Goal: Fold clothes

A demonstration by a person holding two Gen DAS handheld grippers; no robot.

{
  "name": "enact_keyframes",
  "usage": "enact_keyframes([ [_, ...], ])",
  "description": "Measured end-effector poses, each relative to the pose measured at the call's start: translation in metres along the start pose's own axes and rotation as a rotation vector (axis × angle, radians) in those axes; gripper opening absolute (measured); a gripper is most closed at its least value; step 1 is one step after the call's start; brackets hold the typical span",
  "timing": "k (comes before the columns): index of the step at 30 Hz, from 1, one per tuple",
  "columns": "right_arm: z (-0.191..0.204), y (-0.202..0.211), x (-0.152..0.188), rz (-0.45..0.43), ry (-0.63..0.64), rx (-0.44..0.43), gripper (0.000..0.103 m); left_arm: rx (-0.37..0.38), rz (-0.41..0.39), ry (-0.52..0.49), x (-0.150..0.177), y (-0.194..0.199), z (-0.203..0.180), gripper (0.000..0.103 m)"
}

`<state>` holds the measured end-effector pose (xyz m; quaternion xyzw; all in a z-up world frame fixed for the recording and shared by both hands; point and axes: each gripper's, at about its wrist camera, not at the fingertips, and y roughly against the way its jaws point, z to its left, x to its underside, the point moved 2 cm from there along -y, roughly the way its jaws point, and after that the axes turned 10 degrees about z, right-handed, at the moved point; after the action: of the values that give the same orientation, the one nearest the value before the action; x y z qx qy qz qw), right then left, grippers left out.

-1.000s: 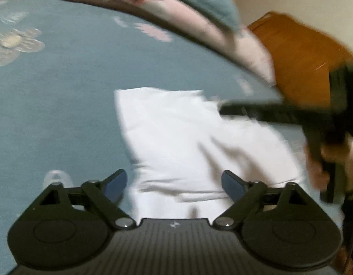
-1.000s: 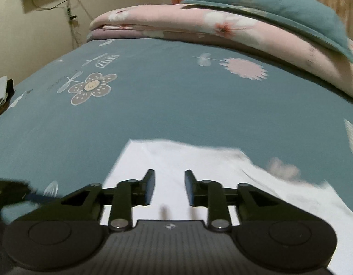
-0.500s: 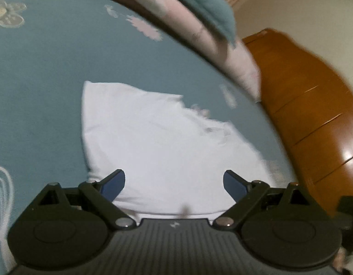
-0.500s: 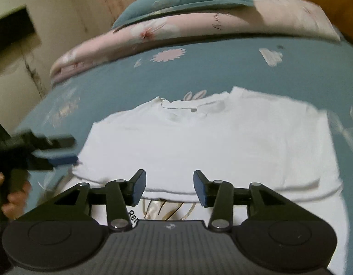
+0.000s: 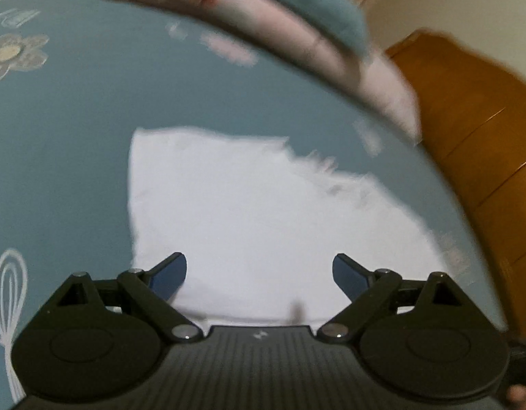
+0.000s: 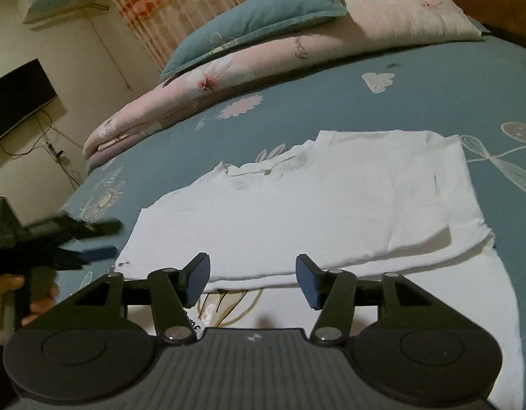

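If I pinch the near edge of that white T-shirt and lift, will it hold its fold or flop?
The white T-shirt will likely flop: it looks thin, lying flat on the bed. The folded-over top layer looks loose, so it may slide open. It is probably light; the open right gripper should lift it easily.

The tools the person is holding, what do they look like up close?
Each tool, left and right, is matte black plastic with a ribbed middle panel bearing a small pale logo. Two round discs sit at the sides, with jointed link bars on silver rivets. The fingers end in flat dark-blue pads. No cables or sleeves show.
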<state>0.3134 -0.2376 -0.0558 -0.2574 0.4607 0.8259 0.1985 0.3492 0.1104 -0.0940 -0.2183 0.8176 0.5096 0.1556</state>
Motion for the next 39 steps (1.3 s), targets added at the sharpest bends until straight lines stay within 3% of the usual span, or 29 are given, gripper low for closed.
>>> enact_keyframes([
  [2, -0.002, 0.0, 0.001, 0.006, -0.001, 0.002, 0.061, -0.061, 0.019, 0.001, 0.002, -0.005, 0.001, 0.085],
  [7, -0.006, -0.006, 0.004, 0.041, 0.007, 0.076, 0.066, -0.182, 0.031, -0.03, 0.009, -0.004, -0.007, 0.086],
  [13, -0.011, -0.011, 0.008, 0.059, -0.001, 0.117, 0.069, -0.1, 0.025, -0.135, 0.011, -0.015, -0.033, 0.09],
  [19, -0.02, -0.01, 0.008, 0.06, -0.029, 0.144, 0.07, -0.246, 0.06, -0.086, 0.009, -0.026, -0.015, 0.088],
  [24, -0.027, -0.004, 0.005, 0.034, -0.059, 0.157, 0.074, -0.246, 0.008, -0.159, 0.01, -0.019, -0.036, 0.091],
  [27, -0.027, -0.007, 0.006, 0.043, -0.055, 0.158, 0.075, -0.206, 0.021, -0.208, 0.017, -0.028, -0.046, 0.091],
  [29, -0.027, -0.009, 0.006, 0.053, -0.047, 0.165, 0.075, -0.24, 0.044, -0.225, 0.019, -0.037, -0.046, 0.091],
  [32, -0.032, -0.01, 0.007, 0.06, -0.056, 0.171, 0.076, -0.298, 0.055, -0.221, 0.021, -0.04, -0.042, 0.091],
  [35, -0.039, -0.009, 0.007, 0.056, -0.071, 0.184, 0.077, -0.297, 0.059, -0.161, 0.016, -0.033, -0.029, 0.091],
  [39, -0.043, -0.008, 0.007, 0.05, -0.09, 0.178, 0.079, -0.236, 0.013, -0.128, 0.012, -0.02, -0.023, 0.091],
])
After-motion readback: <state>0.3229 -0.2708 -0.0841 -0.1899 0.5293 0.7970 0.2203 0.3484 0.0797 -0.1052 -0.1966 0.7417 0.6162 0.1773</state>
